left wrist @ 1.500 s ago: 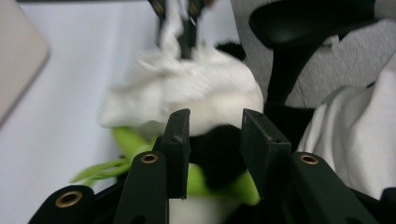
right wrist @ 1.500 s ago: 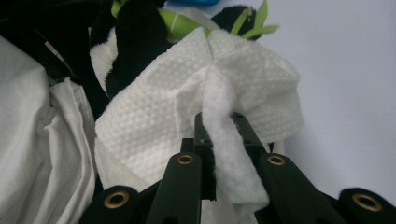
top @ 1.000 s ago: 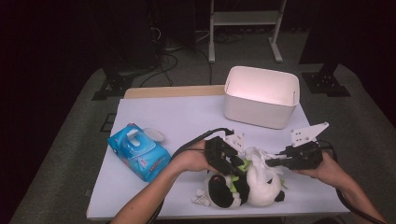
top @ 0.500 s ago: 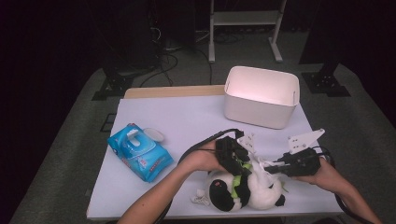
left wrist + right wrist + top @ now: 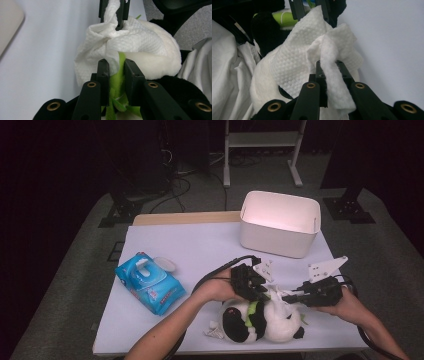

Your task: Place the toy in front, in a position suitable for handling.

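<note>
Left tongs (image 5: 262, 292) just closing, right tongs (image 5: 289, 296) clamped.

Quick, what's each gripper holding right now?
Left gripper: its jaws have just been closing, shut on the toy panda's green bamboo piece.
Right gripper: shut on the white wet wipe.

We can read no text, number or sign in these pictures. The blue pack (image 5: 150, 283) on the table carries some print, but it is too small and blurred for us to make out any word or brand. The white bin (image 5: 279, 223) has plain walls, and we see no tag with letters on the panda toy (image 5: 262, 320) or on the white wipe (image 5: 130, 42).
</note>
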The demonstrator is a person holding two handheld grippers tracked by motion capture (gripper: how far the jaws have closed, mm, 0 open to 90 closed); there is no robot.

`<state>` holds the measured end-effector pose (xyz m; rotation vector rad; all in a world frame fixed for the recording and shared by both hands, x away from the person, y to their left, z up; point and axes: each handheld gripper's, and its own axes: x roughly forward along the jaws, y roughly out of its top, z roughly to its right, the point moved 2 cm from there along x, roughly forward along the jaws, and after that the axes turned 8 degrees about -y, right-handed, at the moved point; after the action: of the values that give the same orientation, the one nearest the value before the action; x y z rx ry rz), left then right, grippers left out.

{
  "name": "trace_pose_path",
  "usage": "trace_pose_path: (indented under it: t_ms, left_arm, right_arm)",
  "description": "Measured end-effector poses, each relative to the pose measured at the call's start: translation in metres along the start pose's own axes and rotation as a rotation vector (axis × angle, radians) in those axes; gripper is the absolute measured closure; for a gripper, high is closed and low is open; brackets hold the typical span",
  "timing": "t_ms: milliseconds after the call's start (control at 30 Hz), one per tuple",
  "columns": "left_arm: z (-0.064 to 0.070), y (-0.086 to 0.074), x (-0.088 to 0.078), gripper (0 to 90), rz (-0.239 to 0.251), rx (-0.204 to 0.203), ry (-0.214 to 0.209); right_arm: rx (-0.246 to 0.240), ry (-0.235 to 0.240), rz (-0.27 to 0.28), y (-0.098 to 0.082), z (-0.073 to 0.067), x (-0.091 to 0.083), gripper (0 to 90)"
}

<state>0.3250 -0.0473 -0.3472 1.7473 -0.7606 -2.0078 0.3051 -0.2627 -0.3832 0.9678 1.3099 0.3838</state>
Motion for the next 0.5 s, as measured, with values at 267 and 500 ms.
trace_pose_path:
  t_ms: [267, 500]
  left_arm:
    - [-0.003, 0.0, -0.01, 76.3, -0.006, -0.02, 0.05]
    - [0.002, -0.012, -0.009, 70.9, 0.032, -0.038, 0.023]
  right_arm:
    - [-0.002, -0.013, 0.023, 0.009, 0.005, 0.005, 82.6]
    - [0.003, -0.007, 0.019, 0.007, 0.002, 0.008, 82.4]
